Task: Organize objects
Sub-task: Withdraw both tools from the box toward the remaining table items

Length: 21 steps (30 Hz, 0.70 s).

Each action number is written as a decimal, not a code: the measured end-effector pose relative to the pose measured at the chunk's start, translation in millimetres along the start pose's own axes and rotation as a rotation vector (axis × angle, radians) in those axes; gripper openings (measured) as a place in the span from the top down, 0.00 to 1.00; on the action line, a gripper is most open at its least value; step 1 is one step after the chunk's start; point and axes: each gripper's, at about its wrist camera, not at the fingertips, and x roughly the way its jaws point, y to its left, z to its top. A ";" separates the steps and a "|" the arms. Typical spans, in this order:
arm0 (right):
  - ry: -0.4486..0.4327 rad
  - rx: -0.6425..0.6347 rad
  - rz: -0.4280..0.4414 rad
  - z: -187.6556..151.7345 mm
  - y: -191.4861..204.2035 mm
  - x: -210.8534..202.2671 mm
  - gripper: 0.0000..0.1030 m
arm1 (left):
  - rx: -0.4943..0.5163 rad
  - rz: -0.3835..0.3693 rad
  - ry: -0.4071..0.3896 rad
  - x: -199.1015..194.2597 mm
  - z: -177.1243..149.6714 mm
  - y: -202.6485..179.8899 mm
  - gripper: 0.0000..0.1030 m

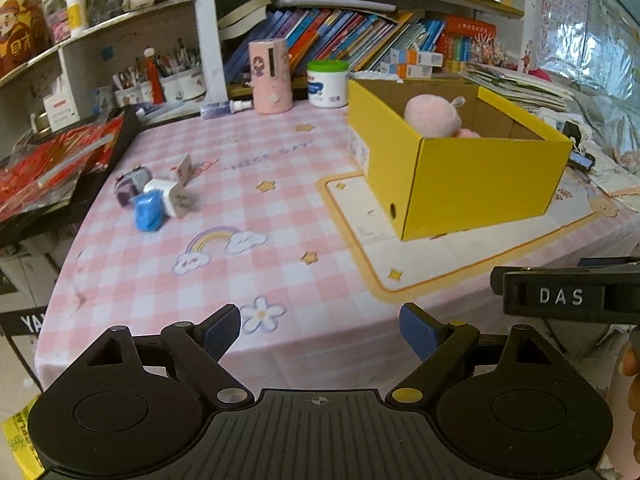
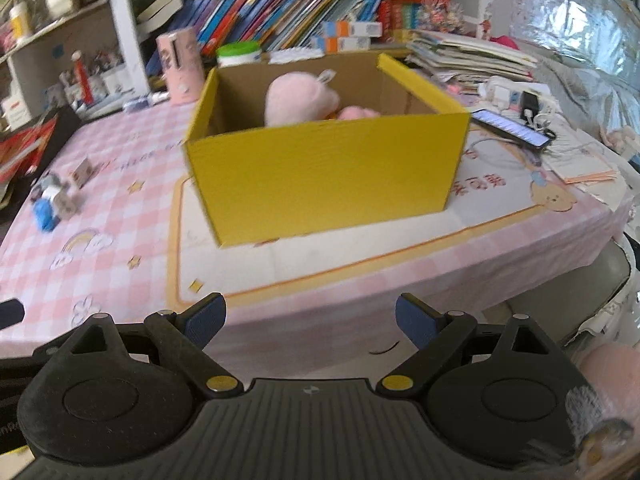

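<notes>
Yellow box (image 2: 320, 176) beyond right tool (image 2: 310, 322), tool wide, empty.

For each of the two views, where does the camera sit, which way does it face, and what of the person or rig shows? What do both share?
Left wrist: sits behind the open left gripper, looking down across the pink checked tablecloth at the small items and yellow box; the right gripper and a hand show at right.
Right wrist: sits behind the open right gripper, facing the yellow box head-on.
Shared: box, pink plush toy inside it, small items, bookshelf.
</notes>
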 end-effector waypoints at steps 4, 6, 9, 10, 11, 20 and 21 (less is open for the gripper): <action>0.021 -0.031 0.022 -7.6 15.7 -0.8 0.11 | -0.014 0.013 0.012 -5.2 -8.4 10.8 0.14; 0.028 -0.043 0.032 -10.9 22.8 -1.5 0.10 | -0.021 0.021 0.013 -8.6 -12.6 16.8 0.14; 0.034 -0.058 0.047 -14.2 33.1 -2.4 0.10 | -0.033 0.035 0.015 -13.2 -18.0 26.0 0.14; 0.035 -0.064 0.053 -15.5 36.8 -2.9 0.10 | -0.036 0.039 0.016 -14.5 -19.3 29.0 0.14; 0.035 -0.070 0.058 -16.6 40.9 -3.4 0.10 | -0.041 0.044 0.016 -15.8 -20.8 31.7 0.14; 0.045 -0.118 0.105 -24.8 72.1 -5.9 0.10 | -0.084 0.091 0.021 -27.1 -34.1 59.4 0.14; 0.046 -0.122 0.110 -25.3 75.0 -6.0 0.10 | -0.088 0.095 0.020 -28.4 -35.1 62.5 0.14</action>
